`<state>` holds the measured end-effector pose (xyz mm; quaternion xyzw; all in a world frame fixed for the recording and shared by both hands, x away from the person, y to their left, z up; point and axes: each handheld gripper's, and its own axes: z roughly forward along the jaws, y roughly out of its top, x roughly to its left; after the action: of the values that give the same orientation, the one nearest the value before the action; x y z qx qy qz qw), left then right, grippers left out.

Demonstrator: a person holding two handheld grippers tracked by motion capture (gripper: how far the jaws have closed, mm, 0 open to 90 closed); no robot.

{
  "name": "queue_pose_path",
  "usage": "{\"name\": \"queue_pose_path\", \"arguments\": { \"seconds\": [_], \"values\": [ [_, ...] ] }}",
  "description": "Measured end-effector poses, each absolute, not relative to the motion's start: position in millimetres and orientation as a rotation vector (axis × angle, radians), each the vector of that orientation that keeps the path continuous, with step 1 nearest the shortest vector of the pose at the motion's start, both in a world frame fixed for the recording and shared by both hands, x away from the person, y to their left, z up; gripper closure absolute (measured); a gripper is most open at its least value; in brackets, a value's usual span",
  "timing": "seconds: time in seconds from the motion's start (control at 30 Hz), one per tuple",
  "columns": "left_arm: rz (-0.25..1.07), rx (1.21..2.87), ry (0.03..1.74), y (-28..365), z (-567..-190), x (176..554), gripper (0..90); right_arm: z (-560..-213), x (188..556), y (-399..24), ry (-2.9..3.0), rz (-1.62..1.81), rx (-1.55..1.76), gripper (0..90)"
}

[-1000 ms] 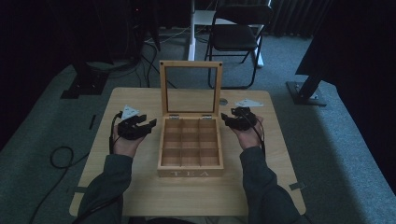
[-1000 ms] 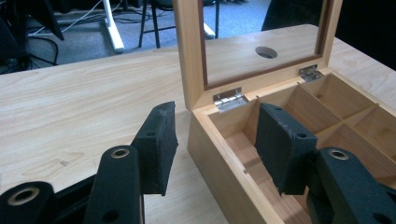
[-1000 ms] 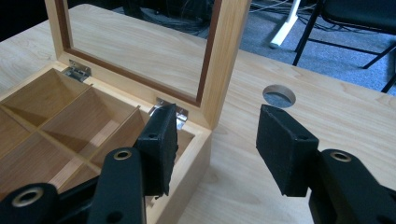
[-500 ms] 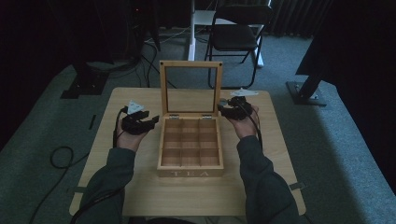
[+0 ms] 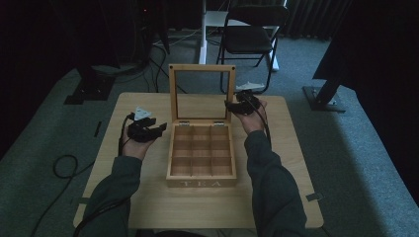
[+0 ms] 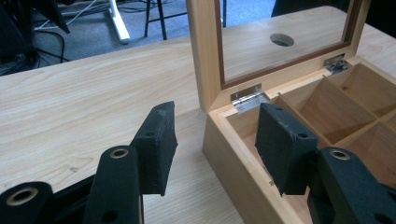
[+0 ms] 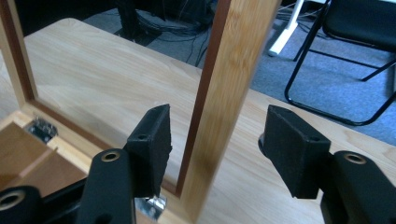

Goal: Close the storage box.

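On the pale wooden table (image 5: 148, 197) in front of you stands a light wooden tea box with nine square compartments (image 5: 201, 153), its glass-paned wooden lid (image 5: 201, 94) raised upright on two small metal hinges (image 6: 246, 97) at the back edge.

Your right gripper (image 5: 232, 106) is up at the lid's right side. Seen from the right gripper view, the lid's right frame post (image 7: 224, 107) runs up between your two black jaws. The jaws have just been opening, and now they stand apart with the post between them: the left pad (image 7: 154, 140) sits close to the post's dark inner edge, while the right pad (image 7: 292, 149) is clear of it with table showing in the gap. Neither pad presses on the wood.

Your left gripper (image 5: 160, 129) hovers just beside the box's left rear corner. Its jaws are spread wide and hold nothing. In the left gripper view the box's left wall (image 6: 243, 172) passes between them: the left pad (image 6: 156, 144) hangs over the table outside the box, and the right pad (image 6: 285, 144) hangs over the nearest compartment, near the left hinge.
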<state>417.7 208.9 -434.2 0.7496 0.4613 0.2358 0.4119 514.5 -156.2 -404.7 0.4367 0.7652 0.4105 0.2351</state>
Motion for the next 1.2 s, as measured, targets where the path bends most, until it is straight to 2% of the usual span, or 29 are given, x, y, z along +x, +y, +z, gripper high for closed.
{"name": "queue_pose_path", "arguments": {
  "seconds": [0.23, 0.37, 0.63, 1.0, 1.03, 1.1, 1.2],
  "values": [
    [0.587, 1.888, 1.166, 212, -436, 418, 47.7, -403, 530, -150, 2.11, 1.156, 1.217, 44.7],
    [0.583, 1.889, 1.174, 211, -437, 419, 47.8, -403, 534, -148, 2.128, 1.171, 1.214, 49.9],
    [0.582, 1.893, 1.174, 207, -439, 422, 47.7, -406, 518, -155, 2.068, 1.245, 1.178, 59.2],
    [0.59, 1.867, 1.146, 186, -425, 430, 48.4, -403, 480, -159, 2.034, 1.258, 1.067, 60.9],
    [0.589, 1.864, 1.142, 185, -423, 431, 49.3, -404, 475, -159, 2.03, 1.26, 1.056, 60.7],
    [0.587, 1.862, 1.134, 181, -418, 431, 58.0, -404, 471, -160, 2.026, 1.259, 1.046, 61.6],
    [0.599, 1.844, 1.137, 178, -413, 432, 64.5, -403, 466, -163, 2.01, 1.275, 1.058, 64.1]
  ]
}}
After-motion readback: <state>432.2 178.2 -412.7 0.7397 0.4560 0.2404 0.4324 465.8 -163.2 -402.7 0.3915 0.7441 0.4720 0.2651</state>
